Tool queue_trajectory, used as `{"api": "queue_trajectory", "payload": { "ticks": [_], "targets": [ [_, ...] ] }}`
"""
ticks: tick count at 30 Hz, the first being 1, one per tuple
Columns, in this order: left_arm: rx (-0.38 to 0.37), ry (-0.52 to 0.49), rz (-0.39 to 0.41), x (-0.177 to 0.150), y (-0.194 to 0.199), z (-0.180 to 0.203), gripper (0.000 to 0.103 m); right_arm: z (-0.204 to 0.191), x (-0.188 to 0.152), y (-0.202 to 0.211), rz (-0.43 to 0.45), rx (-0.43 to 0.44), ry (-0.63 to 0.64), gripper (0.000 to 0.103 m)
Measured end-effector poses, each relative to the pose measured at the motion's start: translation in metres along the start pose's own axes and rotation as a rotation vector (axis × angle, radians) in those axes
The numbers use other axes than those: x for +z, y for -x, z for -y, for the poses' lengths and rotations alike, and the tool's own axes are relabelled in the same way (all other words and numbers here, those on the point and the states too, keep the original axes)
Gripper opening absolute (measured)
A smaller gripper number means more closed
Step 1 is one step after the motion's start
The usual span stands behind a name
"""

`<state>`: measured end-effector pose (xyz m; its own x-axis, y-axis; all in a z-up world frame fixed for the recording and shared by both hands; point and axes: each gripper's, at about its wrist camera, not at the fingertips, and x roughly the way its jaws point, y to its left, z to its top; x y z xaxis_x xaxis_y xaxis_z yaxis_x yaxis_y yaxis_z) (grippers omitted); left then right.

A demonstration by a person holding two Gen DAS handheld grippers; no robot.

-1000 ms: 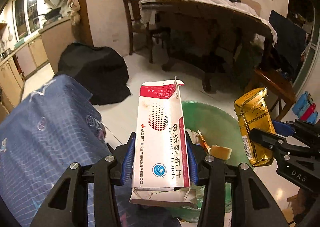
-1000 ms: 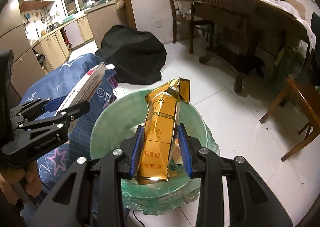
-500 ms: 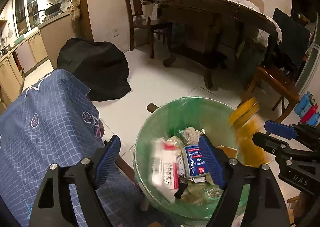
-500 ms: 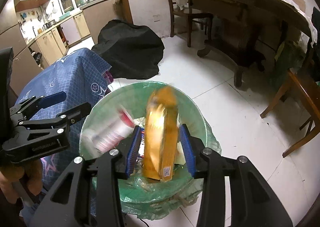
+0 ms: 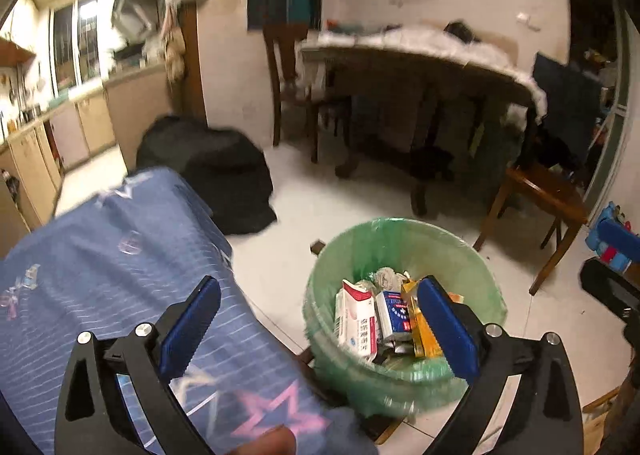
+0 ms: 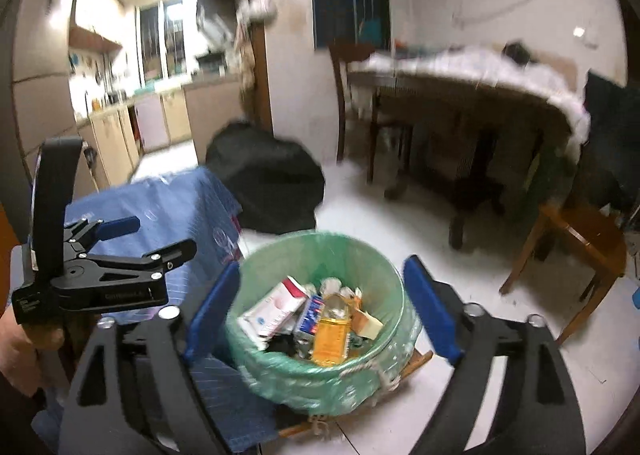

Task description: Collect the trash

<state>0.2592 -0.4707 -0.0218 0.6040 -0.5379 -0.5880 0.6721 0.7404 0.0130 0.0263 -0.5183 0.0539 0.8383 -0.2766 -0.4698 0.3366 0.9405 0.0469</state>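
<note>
White floor tiles [image 5: 328,207] surround the green-lined bin [image 5: 404,251]. Both the left gripper [image 5: 320,329] and right gripper [image 6: 320,301] gape wide, empty; the red-white carton [image 5: 358,321] and gold packet [image 6: 330,339], gripped earlier, now lie inside at 12 o'clock.

A lived-in home: kitchen cabinets [image 6: 116,143] under a window, a wooden dining table [image 5: 420,67] with chairs [image 5: 292,83], white tiled floor [image 5: 332,203].

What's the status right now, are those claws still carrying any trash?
Left gripper open, empty. Right gripper open, empty. White-red box and gold packet lying in the green-lined bin. Nothing blocking the bin.
</note>
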Motion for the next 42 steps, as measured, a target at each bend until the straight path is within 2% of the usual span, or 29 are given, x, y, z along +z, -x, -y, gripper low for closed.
{"api": "queue_trajectory", "payload": {
  "ticks": [3, 9, 12, 17, 26, 29, 35, 42],
  "targets": [
    [0.055, -0.025, 0.084, -0.024, 0.052, -0.005, 0.098, -0.017, -0.018, 0.044, 0.082, -0.027, 0.002, 0.095],
    [-0.028, -0.009, 0.154, -0.077, 0.133, -0.01, 0.098, -0.038, -0.054, 0.103, 0.155, -0.076, -0.021, 0.097],
    [-0.037, -0.04, 0.177, -0.111, 0.166, -0.002, 0.098, -0.047, -0.074, 0.128, 0.186, -0.101, -0.016, 0.097],
    [-0.057, -0.01, 0.209, -0.151, 0.208, 0.002, 0.098, -0.059, -0.099, 0.161, 0.208, -0.13, -0.019, 0.097],
    [-0.107, -0.055, 0.281, -0.209, 0.246, 0.024, 0.098, -0.064, -0.128, 0.203, 0.282, -0.15, -0.063, 0.097],
    [-0.109, -0.08, 0.317, -0.216, 0.249, 0.031, 0.098, -0.069, -0.135, 0.212, 0.316, -0.172, -0.043, 0.097],
    [-0.134, -0.095, 0.314, -0.224, 0.244, 0.04, 0.098, -0.062, -0.139, 0.214, 0.298, -0.176, -0.088, 0.097],
    [-0.114, -0.12, 0.387, -0.226, 0.249, 0.048, 0.098, -0.067, -0.149, 0.218, 0.321, -0.179, -0.091, 0.097]
  ]
}}
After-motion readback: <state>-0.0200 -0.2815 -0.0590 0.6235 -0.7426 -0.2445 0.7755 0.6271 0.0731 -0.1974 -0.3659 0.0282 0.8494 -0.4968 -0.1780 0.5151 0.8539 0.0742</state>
